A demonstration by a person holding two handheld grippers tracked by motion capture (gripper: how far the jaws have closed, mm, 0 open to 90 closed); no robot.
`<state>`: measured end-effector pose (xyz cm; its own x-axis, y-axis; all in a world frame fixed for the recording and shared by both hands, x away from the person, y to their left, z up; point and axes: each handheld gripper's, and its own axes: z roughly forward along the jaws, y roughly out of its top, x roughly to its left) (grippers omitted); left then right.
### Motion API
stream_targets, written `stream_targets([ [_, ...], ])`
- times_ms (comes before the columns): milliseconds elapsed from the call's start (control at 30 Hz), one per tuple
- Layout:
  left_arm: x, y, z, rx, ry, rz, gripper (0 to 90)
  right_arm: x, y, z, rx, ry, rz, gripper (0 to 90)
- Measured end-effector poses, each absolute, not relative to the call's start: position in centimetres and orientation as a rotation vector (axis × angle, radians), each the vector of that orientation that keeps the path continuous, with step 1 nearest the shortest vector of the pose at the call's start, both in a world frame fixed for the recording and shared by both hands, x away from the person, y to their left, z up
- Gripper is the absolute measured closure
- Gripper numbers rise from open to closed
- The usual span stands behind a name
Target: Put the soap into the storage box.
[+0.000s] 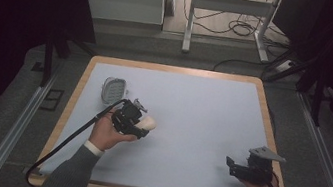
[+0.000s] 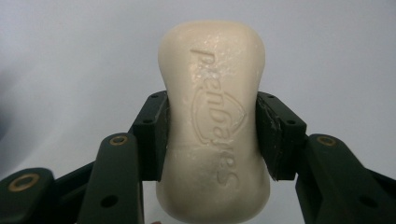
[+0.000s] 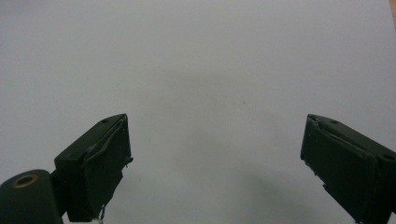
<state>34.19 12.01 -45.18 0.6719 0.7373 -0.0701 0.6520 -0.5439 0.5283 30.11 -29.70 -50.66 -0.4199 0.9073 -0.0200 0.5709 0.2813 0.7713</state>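
So the left gripper [image 1: 141, 121] had the bar of soap [image 2: 215, 121] pinched across its narrow waist, jaws pressing in on both sides, and the bar stuck out past the jaw tips over the left half of the pale blue mat [image 1: 192, 108]. From the high view I couldn't tell whether the soap was lifted off the mat or just skimming it. The soap dish [image 1: 114, 89] sat near the mat's back-left part, close to the gripper but not touching it, so my guess was that the soap was headed there. If so, the trick would've been to keep the squeeze steady on that waist, since soap is slick and the curved sides could let it squirt out if the grip shifted. I'd have brought it over the dish level and low, then let go only once it rested inside, because dropping it from height could knock a light dish around. The right gripper [image 1: 238, 169] hung near the front-right part of the mat with its jaws spread wide and nothing between them, well apart from the action. Room-wise it looked easy: the middle and right of the mat were bare, and the wooden edge of the table [image 1: 173, 69] ran all round. The dish was fairly near the left edge though, so I'd have avoided pushing it that way.
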Motion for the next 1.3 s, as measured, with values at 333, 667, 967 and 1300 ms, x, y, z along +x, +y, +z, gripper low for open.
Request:
stream_targets([
  [333, 34.9, 12.8, -44.8, 2.345, 1.099, 0.236, 49.5, 30.1, -29.7, -50.7, 1.324, 2.096, 0.970, 8.2],
  [667, 35.9, 13.7, -44.6, 2.322, 1.136, 0.249, 49.5, 30.1, -29.7, -50.7, 1.323, 2.096, 0.965, 8.2],
  [967, 36.7, 14.2, -44.3, 2.323, 1.155, 0.274, 49.5, 30.1, -29.7, -50.8, 1.325, 2.094, 0.965, 8.2],
  [1300, 37.2, 14.3, -43.9, 2.313, 1.159, 0.284, 49.5, 30.1, -29.7, -50.7, 1.326, 2.091, 0.968, 8.2],
])
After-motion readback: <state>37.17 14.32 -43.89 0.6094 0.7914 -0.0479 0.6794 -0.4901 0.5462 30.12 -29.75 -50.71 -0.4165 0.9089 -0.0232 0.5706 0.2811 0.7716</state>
